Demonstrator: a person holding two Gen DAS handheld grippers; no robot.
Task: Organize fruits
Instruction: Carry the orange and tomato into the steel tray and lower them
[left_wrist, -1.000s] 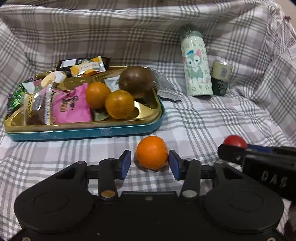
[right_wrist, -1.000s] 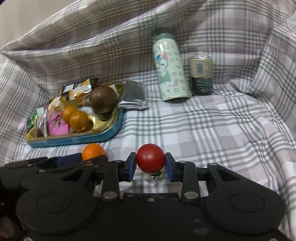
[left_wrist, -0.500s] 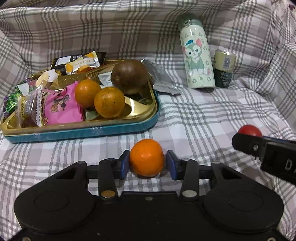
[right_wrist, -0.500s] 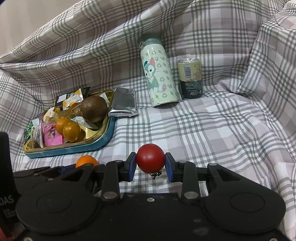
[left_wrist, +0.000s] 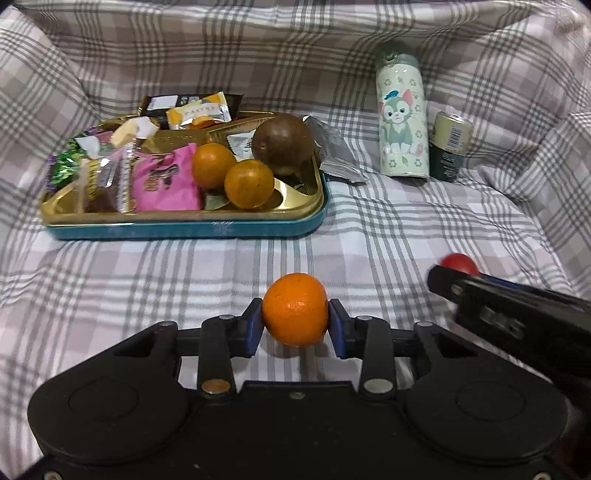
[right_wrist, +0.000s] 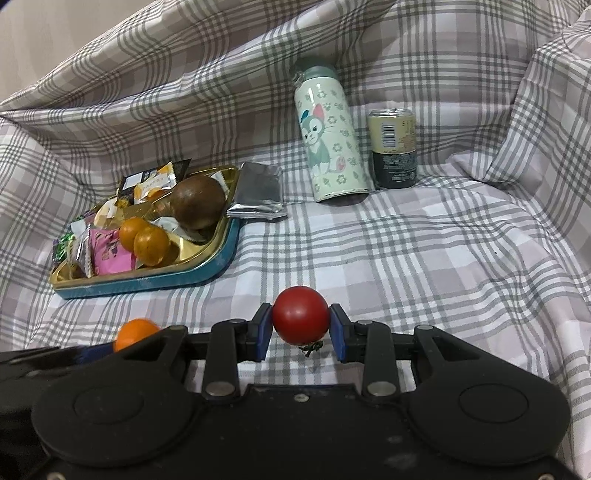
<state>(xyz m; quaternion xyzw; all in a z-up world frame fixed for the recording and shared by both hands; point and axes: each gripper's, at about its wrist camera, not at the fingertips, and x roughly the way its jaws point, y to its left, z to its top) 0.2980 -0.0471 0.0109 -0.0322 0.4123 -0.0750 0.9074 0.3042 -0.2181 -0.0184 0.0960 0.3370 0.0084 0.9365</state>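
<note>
Status: both pickups look done, both drop-offs pending. Left claw (left_wrist: 295, 320) is clamped on the orange (left_wrist: 294, 309), blue pads pressing it from both sides, fruit held clear of the plaid cloth (left_wrist: 369, 236) as far as I can tell. Right claw (right_wrist: 301, 322) is closed around the red tomato (right_wrist: 301, 319), stem end pointing down; in the left wrist view it sits off to the right, just beside the left one. The tray (left_wrist: 184, 230), teal wall and gold inside, already holds two oranges (left_wrist: 232, 177) touching each other and a brown round fruit (left_wrist: 283, 143) behind them, next to a pile of snack packets (left_wrist: 162, 182) filling the left half. A silver pouch (left_wrist: 334, 151) lies at the tray's far right corner, half off it. Cat-print bottle (right_wrist: 327, 133) and can (right_wrist: 393, 147) stand further back, not fruit, likely out of scope. No loose fruit visible on the cloth. Remaining, my read: carry both to the tray and release in the free gold patch at the near right corner. Space is tight there; round fruit could roll against the two oranges.
</note>
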